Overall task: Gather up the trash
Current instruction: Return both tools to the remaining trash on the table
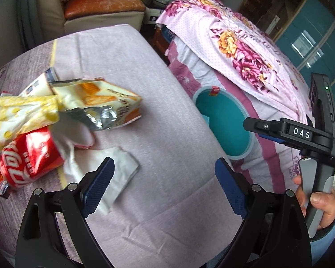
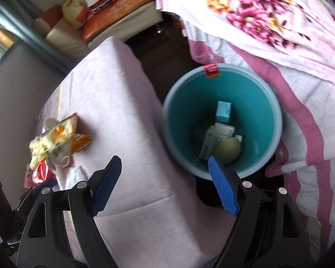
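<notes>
A pile of trash lies on the pink-covered table [image 1: 167,93]: a red cola can [image 1: 26,158], an orange and white snack bag [image 1: 100,105], a yellow wrapper [image 1: 22,116] and a white tissue [image 1: 118,174]. My left gripper [image 1: 164,178] hangs open and empty just right of the pile, above the tissue's edge. A teal bin [image 2: 185,111] stands on the floor beside the table, with small boxes [image 2: 223,111] and a pale round lump [image 2: 227,149] at its bottom. My right gripper [image 2: 164,178] is open and empty above the table edge and the bin's near rim.
A bed with a floral pink quilt [image 1: 234,44] crowds the bin on the right. A sofa [image 1: 100,6] with bags on it stands beyond the table. The right gripper's black body [image 1: 301,134] and the hand [image 1: 321,203] holding it show at right.
</notes>
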`<state>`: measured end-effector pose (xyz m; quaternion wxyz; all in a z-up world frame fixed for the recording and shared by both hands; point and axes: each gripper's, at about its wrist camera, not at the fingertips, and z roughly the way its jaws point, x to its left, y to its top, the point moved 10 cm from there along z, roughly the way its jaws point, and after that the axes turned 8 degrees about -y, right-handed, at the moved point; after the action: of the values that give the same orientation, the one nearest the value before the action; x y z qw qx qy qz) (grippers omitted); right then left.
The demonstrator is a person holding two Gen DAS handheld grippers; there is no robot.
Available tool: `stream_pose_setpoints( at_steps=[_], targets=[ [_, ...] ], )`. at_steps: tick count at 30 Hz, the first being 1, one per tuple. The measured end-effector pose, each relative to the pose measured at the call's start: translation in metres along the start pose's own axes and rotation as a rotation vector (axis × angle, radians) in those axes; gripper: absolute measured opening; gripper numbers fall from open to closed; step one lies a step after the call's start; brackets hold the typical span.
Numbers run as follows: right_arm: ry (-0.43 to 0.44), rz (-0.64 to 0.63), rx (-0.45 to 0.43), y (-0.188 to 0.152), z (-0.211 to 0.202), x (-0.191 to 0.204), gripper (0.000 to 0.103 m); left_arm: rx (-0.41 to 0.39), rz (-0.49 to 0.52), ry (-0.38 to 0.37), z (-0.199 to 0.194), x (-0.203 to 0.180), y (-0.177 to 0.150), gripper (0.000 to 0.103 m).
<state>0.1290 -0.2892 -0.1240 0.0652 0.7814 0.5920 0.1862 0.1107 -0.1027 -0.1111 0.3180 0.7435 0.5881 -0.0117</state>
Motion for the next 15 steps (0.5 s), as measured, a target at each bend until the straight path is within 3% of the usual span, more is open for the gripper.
stream_pose_setpoints(
  at_steps=[15],
  targets=[
    [0.094, -0.206, 0.109, -0.049, 0.008, 0.141, 0.076, -0.081, -0.127, 0.09, -0.068, 0.098, -0.029, 0.092]
  ],
)
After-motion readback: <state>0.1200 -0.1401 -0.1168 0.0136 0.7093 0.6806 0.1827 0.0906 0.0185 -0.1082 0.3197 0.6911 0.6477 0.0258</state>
